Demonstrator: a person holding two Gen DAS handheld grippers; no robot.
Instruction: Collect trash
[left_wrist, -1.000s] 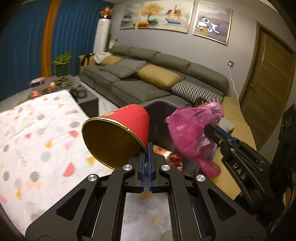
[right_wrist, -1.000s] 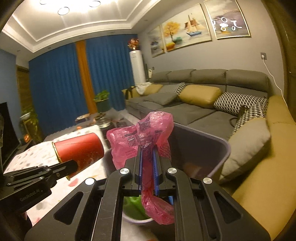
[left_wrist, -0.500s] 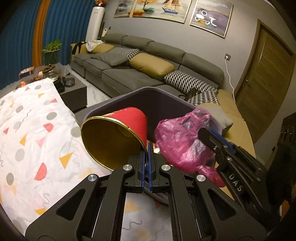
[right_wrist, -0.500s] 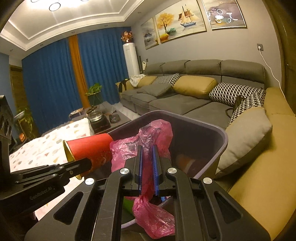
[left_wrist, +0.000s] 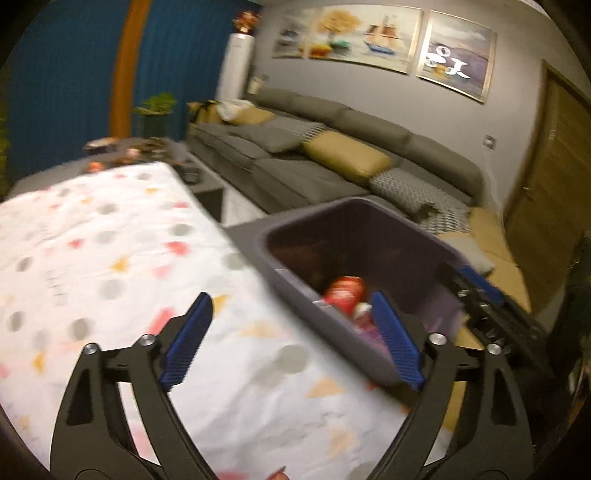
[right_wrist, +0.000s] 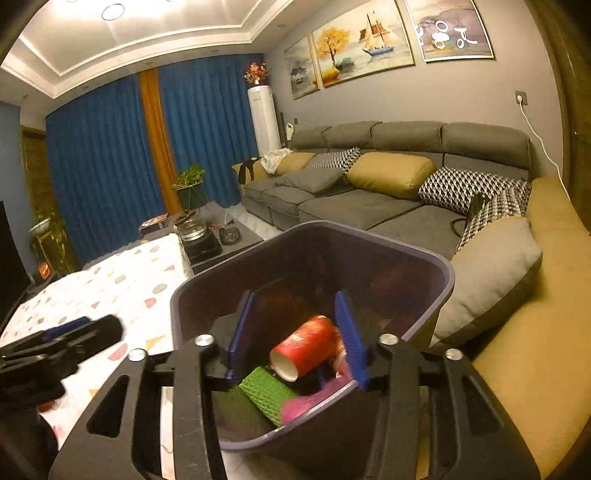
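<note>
Drop step is finishing: both hand-held grippers have just been opening. The left hand-held gripper (left_wrist: 291, 336) is gaping wide and empty; the right hand-held gripper (right_wrist: 297, 336) is standing half open, nothing between its jaws. Red cup (right_wrist: 304, 349) and pink bag (right_wrist: 306, 404) are lying in the purple bin (right_wrist: 439, 291), at 12 o'clock beneath the right one. Next, likely: pulling back clear of the rim toward the worktop (left_wrist: 110, 240) for more trash.

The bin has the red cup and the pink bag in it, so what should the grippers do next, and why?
Probably lift both away from the bin and turn back to the spotted tablecloth to look for more trash. The left gripper and right gripper have just been opening and hold nothing. The red cup and pink bag already lie inside, beside a green piece.
</note>
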